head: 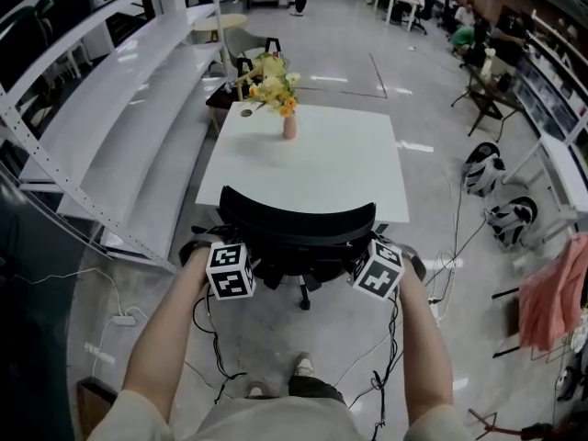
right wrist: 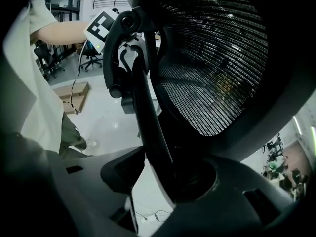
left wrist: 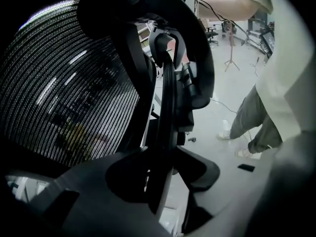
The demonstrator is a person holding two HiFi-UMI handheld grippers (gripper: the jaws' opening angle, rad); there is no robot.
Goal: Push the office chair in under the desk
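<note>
The black office chair [head: 299, 220] with mesh back stands upright in the frame centre, its front at the near edge of the white square desk [head: 312, 173]

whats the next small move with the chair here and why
Likely ease both forward evenly toward the white square desk. The left tongs and right tongs straddle the back frame of the black mesh office chair, one on each side, and its base shows outside the desk's near edge.
</note>
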